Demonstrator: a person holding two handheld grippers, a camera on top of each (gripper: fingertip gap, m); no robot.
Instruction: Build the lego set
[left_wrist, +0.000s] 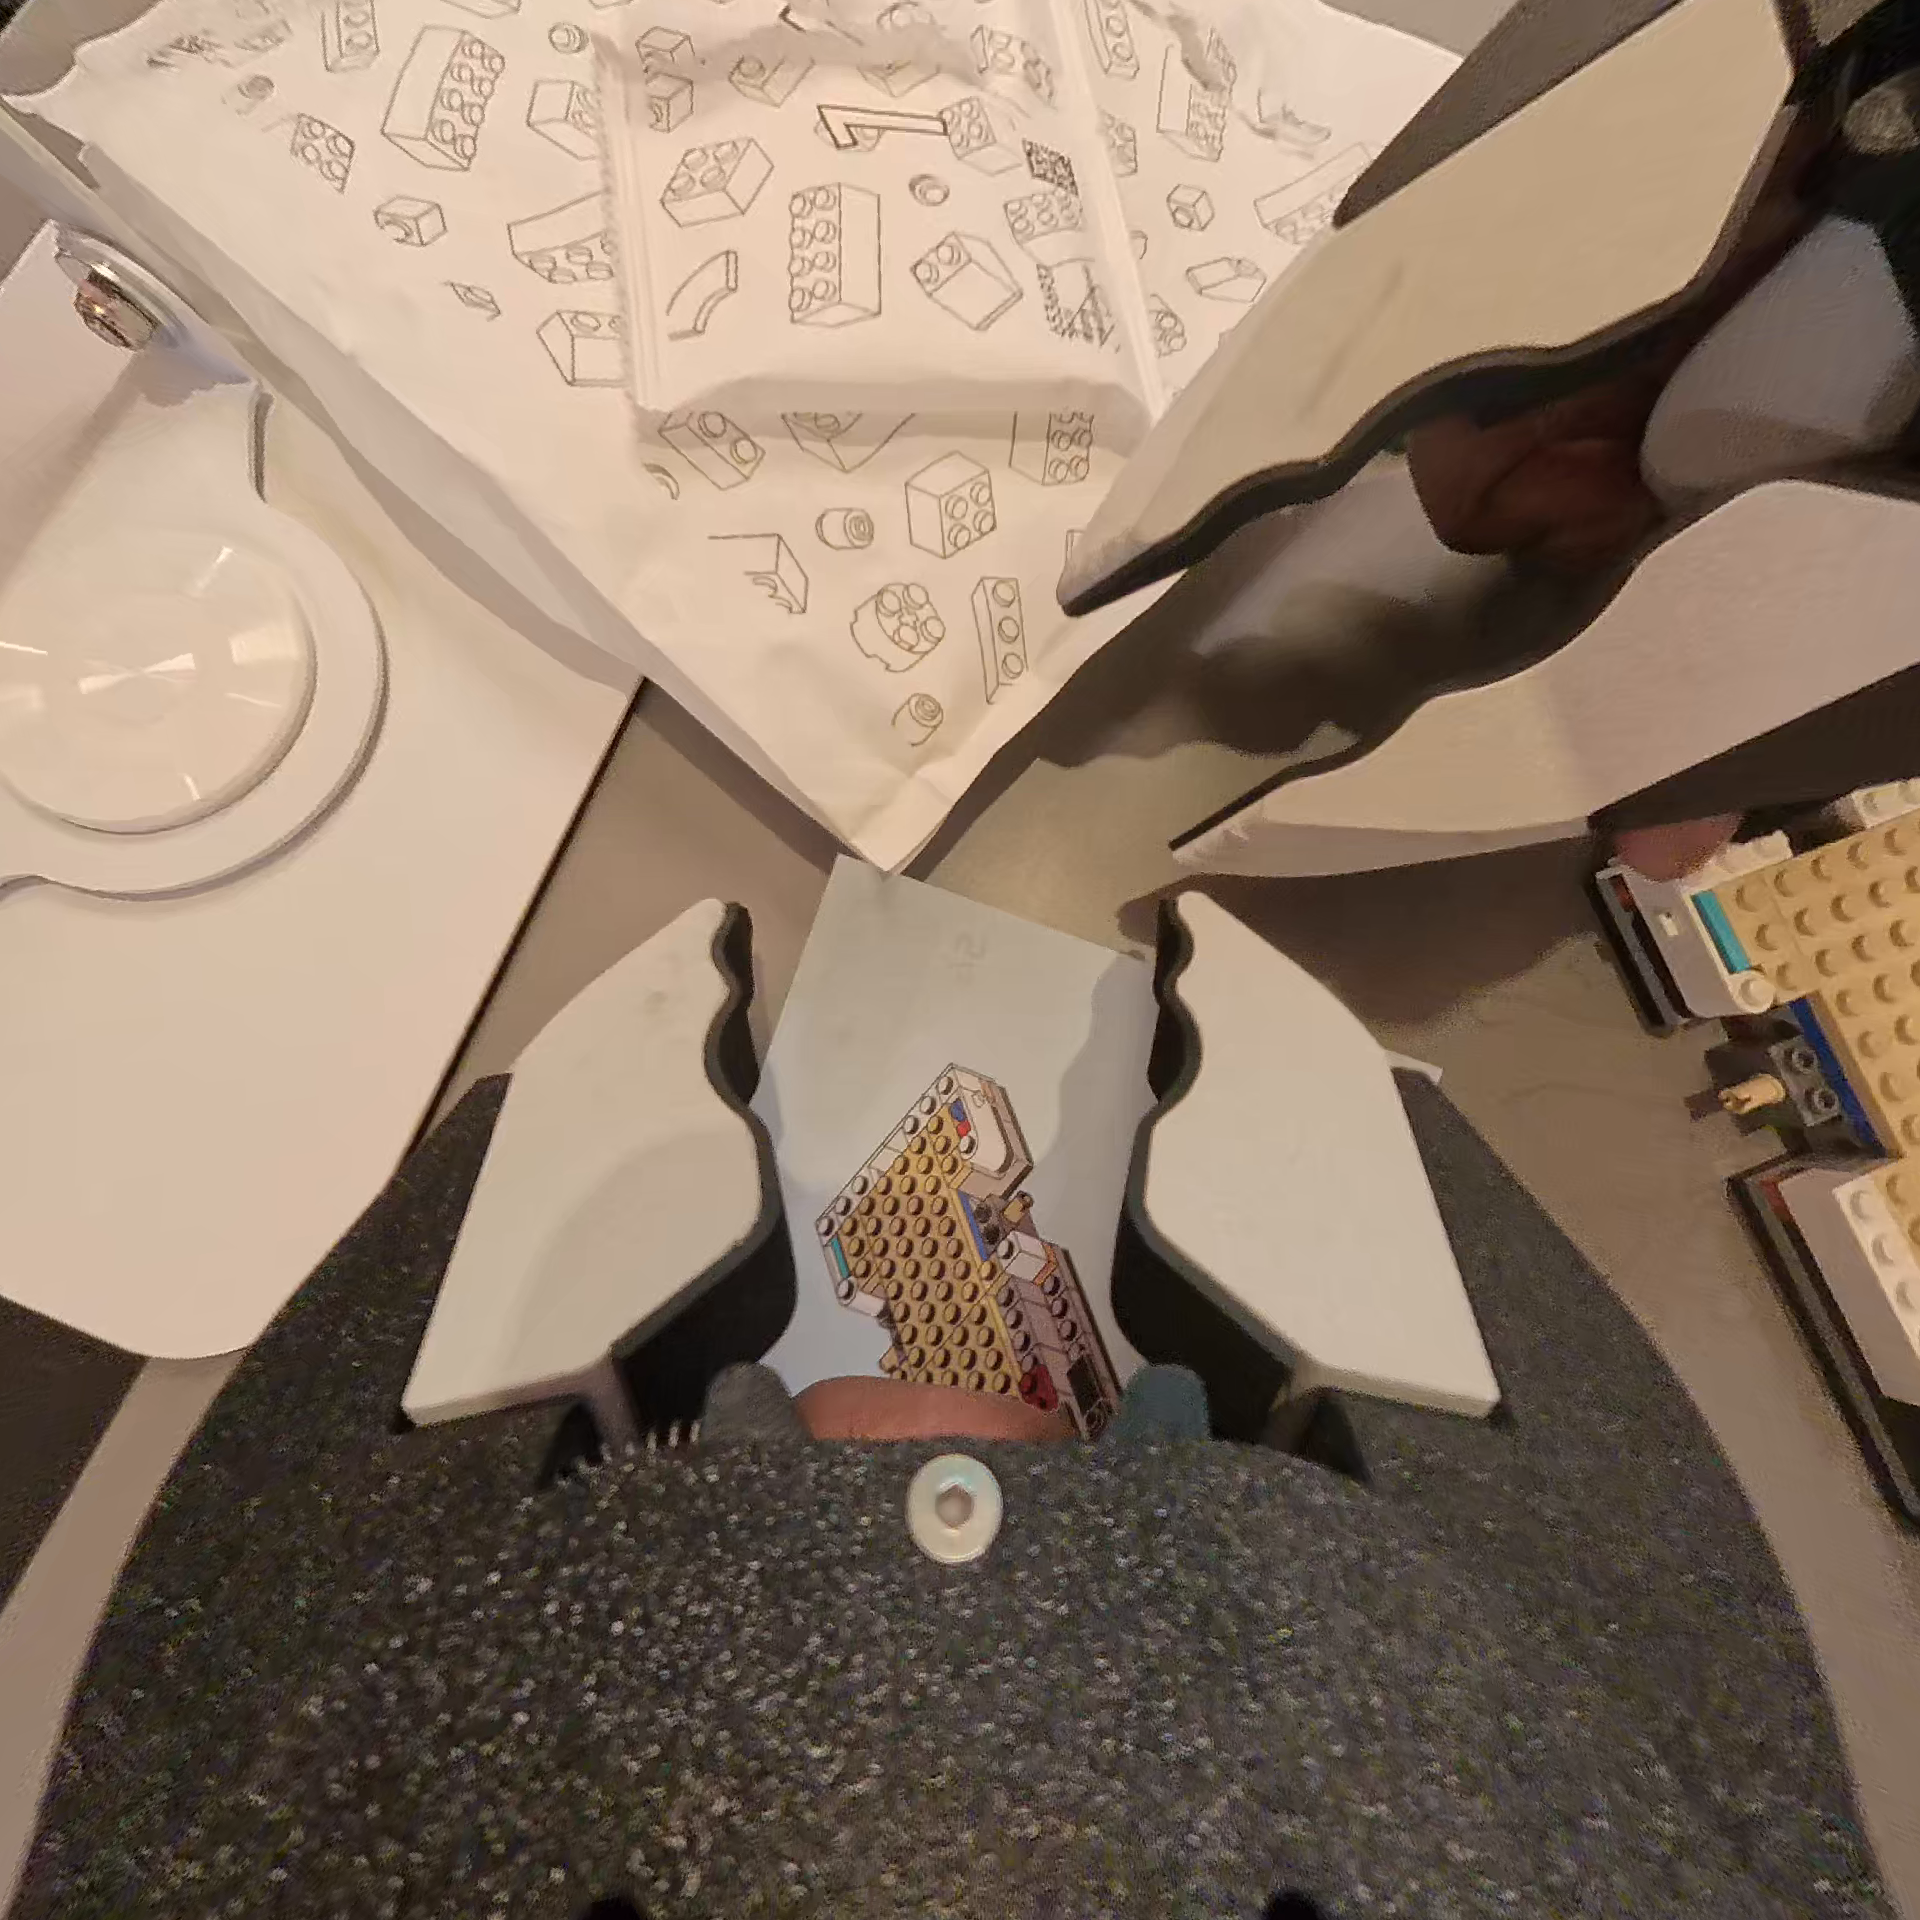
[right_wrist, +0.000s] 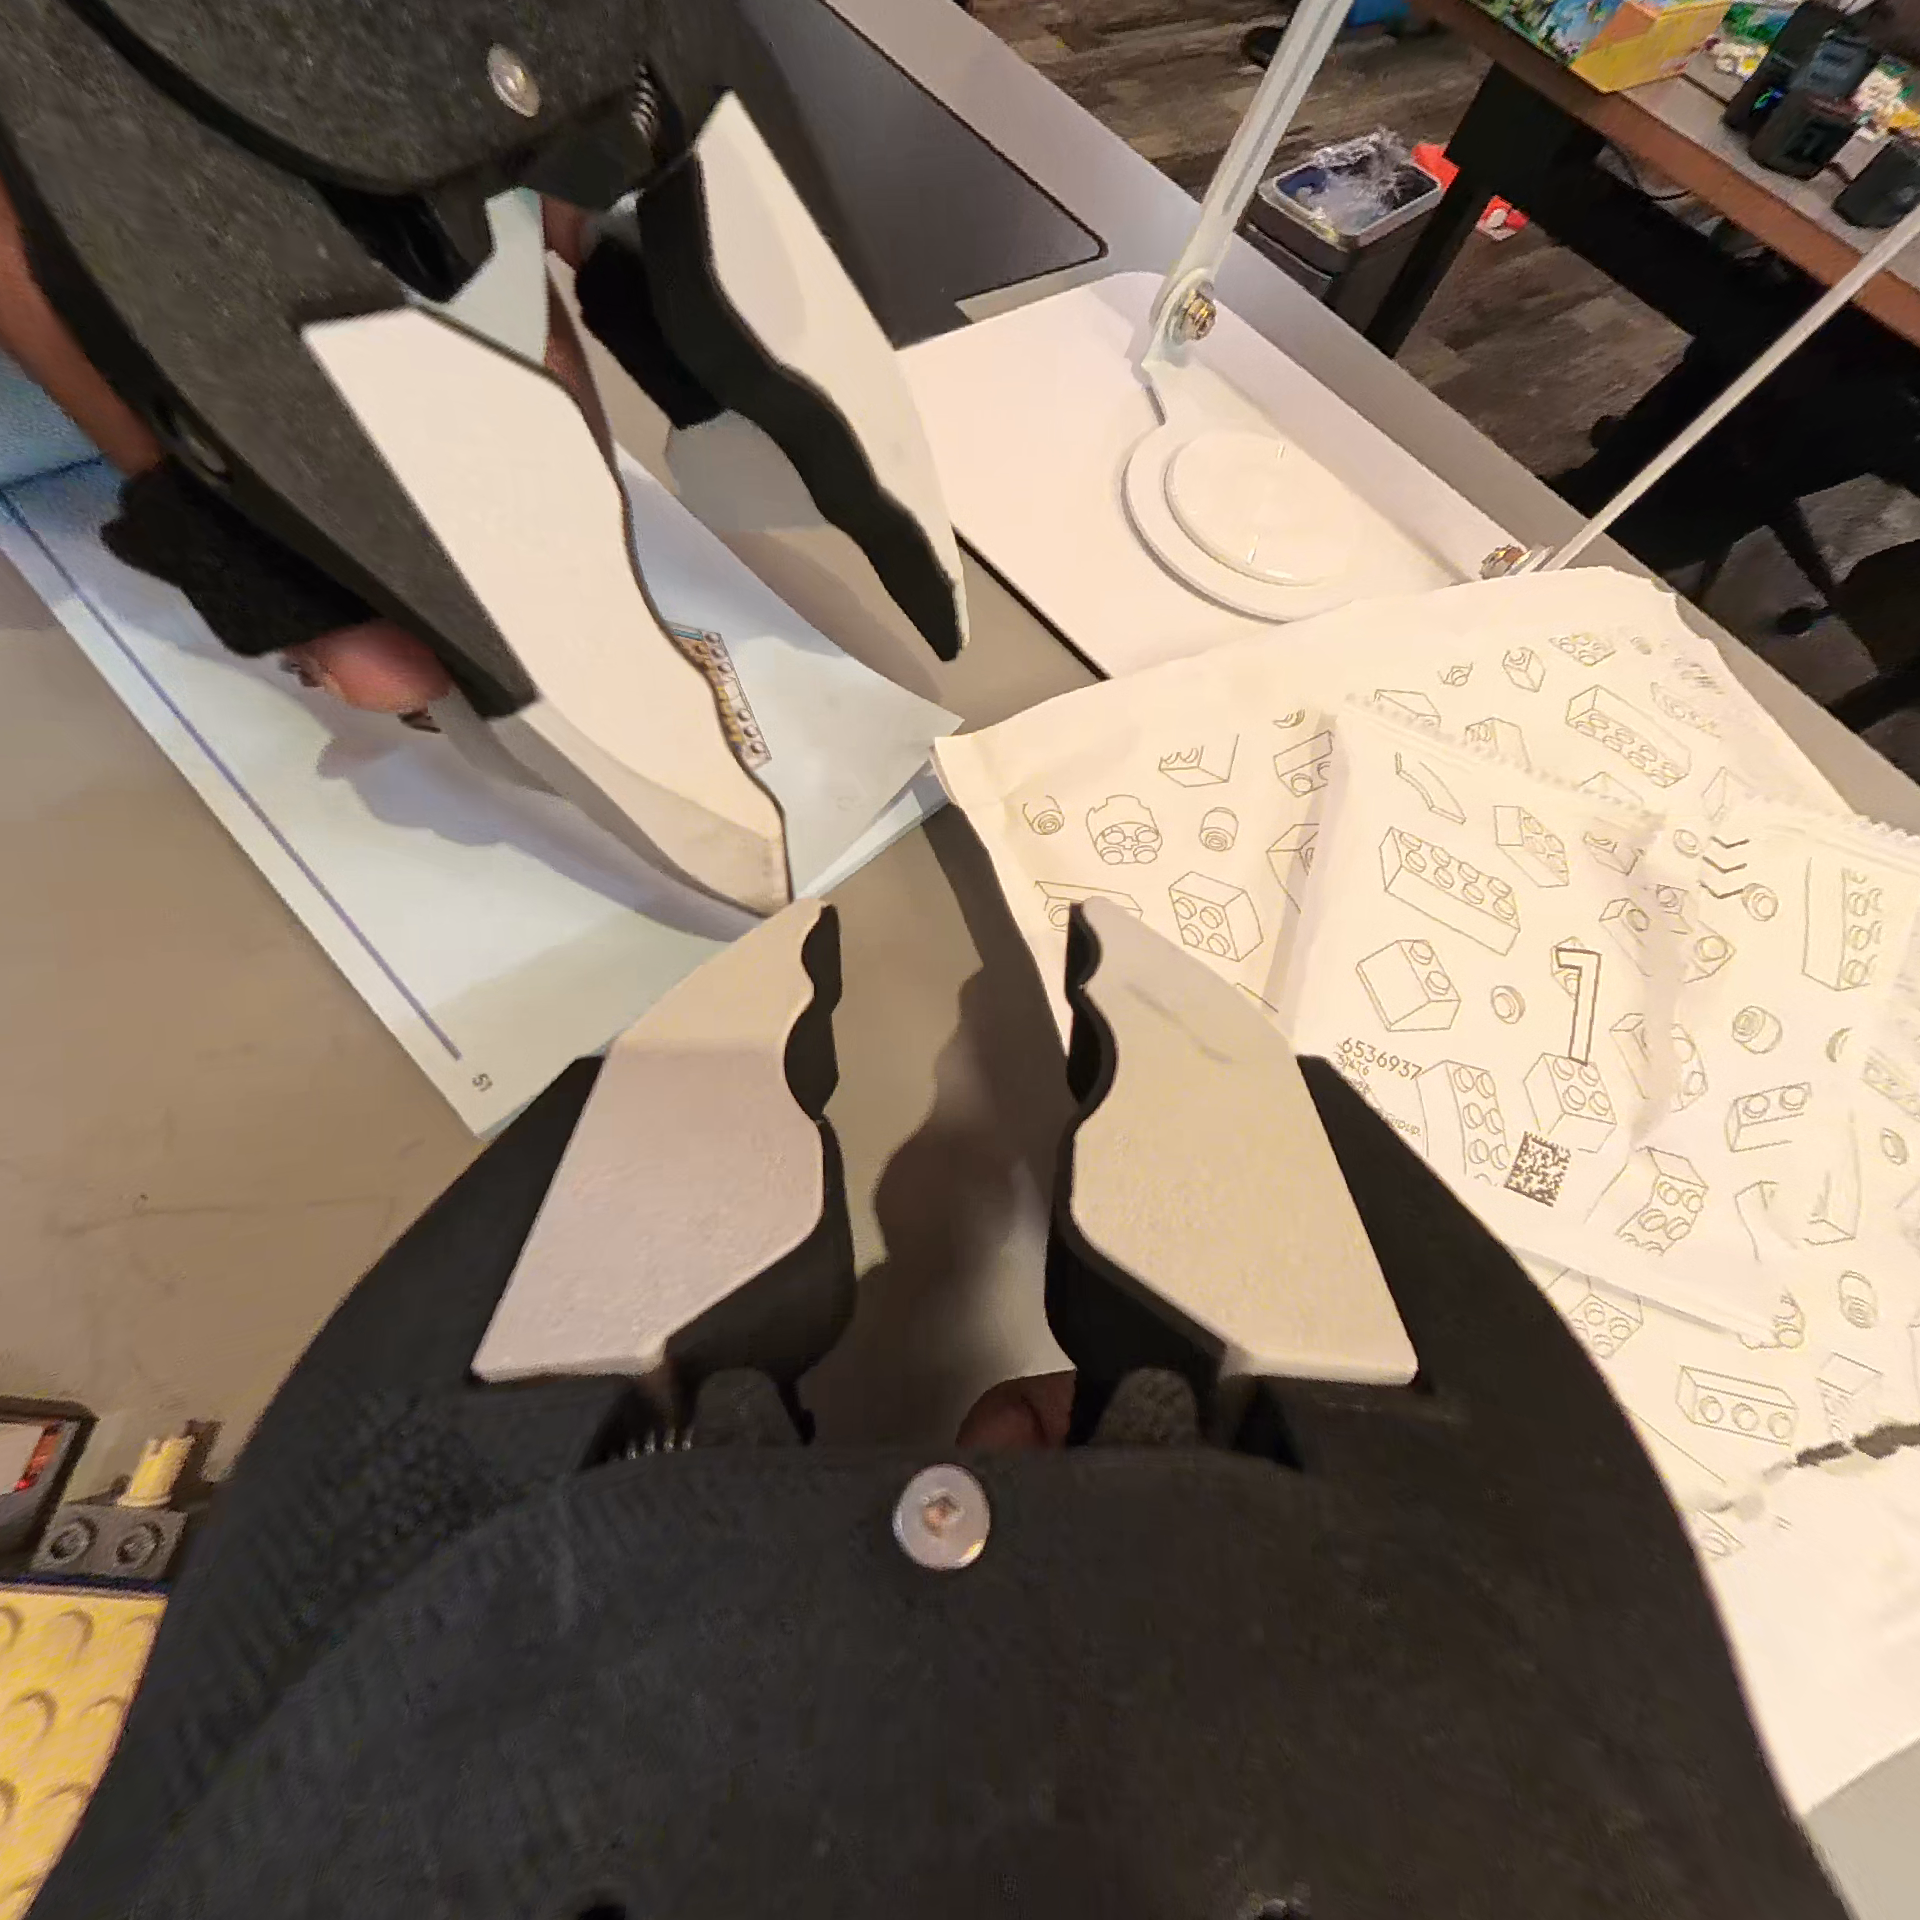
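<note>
Instruction booklet (left_wrist: 935, 1039), one, lies on the grey table (left_wrist: 665, 831) at lower centre of the left wrist view, under the left gripper (left_wrist: 951, 935), whose fingers stand apart, gripping nothing. One brick-patterned paper bag (right_wrist: 1455, 935) lies right of the right gripper (right_wrist: 951, 925), also spread and bare. One tan brick model (left_wrist: 1829, 997) sits at right edge.

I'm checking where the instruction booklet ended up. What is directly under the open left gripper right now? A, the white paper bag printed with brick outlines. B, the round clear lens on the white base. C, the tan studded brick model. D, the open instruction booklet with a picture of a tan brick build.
D: the left gripper, its fingers spread and holding nothing, hangs over the instruction booklet, whose printed tan build shows between them; the paper bag lies beyond.
</note>
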